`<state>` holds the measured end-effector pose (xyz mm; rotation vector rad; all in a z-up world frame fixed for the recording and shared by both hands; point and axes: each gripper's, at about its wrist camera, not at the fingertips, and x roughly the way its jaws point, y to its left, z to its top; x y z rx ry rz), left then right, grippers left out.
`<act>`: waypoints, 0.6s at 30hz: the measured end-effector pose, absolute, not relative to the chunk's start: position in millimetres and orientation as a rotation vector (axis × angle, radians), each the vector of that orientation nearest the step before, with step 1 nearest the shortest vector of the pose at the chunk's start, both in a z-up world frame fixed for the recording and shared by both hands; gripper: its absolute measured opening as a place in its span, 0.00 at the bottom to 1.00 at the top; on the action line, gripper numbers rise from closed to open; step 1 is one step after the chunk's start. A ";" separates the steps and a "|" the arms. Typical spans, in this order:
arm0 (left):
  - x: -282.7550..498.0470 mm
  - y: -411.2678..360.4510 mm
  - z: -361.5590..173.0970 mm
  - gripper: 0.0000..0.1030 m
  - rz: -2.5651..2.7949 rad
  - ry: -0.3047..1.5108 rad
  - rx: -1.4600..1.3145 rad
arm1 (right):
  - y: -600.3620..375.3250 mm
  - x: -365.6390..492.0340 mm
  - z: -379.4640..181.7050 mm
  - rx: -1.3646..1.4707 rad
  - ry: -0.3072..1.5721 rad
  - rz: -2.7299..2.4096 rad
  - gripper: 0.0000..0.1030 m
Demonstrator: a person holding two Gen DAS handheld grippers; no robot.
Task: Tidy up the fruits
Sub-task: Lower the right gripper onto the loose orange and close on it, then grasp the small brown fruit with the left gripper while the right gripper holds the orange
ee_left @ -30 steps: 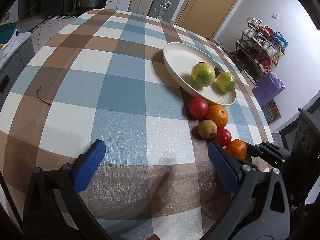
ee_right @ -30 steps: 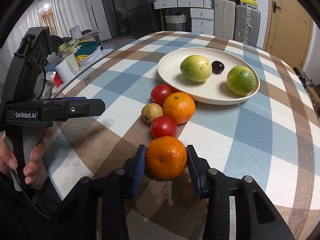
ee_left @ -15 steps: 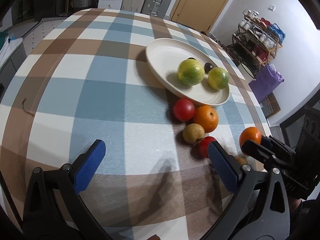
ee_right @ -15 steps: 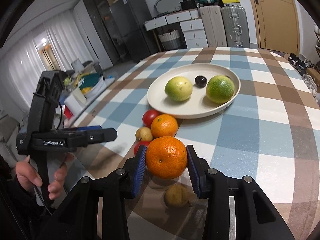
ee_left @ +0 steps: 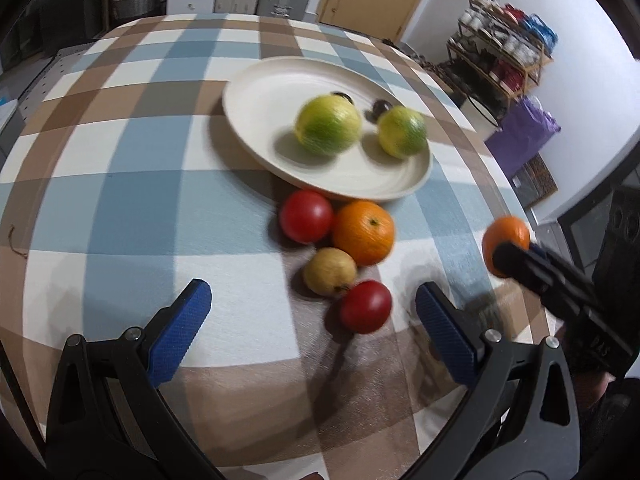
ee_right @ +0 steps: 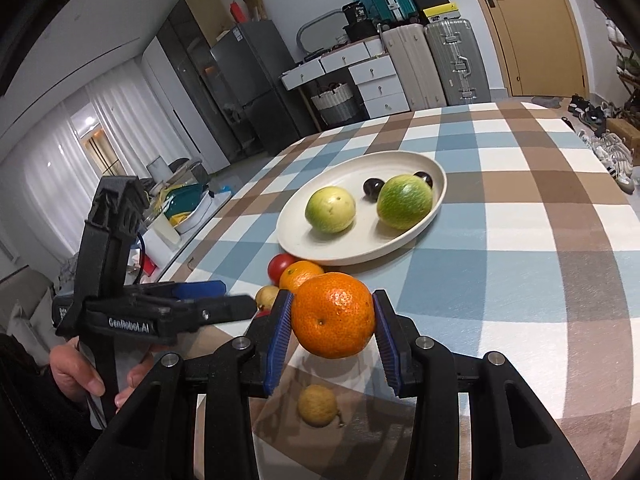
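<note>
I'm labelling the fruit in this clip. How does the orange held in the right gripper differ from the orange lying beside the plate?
The held orange hangs above the checked tablecloth, clamped between the right gripper's blue pads; the larger loose orange rests on the cloth, near the cream plate's rim and against a red tomato, with nothing gripping it. Both are round with dimpled orange peel.

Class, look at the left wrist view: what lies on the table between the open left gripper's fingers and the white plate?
Four loose fruits lie between the left gripper and the plate: two tomatoes, an orange and a small yellowish fruit.
</note>
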<state>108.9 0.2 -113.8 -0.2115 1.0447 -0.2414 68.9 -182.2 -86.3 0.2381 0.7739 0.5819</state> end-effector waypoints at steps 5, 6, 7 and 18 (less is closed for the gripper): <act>110.0 -6.9 -118.3 0.99 -0.257 1.057 -0.209 | -191.3 70.9 -87.9 0.262 0.766 0.574 0.39; 110.9 -6.2 -118.3 0.99 -0.259 1.056 -0.213 | -192.1 71.1 -88.8 0.265 0.768 0.574 0.39; 112.0 -4.3 -117.3 0.98 -0.259 1.050 -0.224 | -192.4 70.8 -89.4 0.265 0.768 0.573 0.39; 119.7 14.9 -116.9 0.79 -0.320 1.059 -0.343 | -194.0 71.5 -92.5 0.270 0.773 0.568 0.39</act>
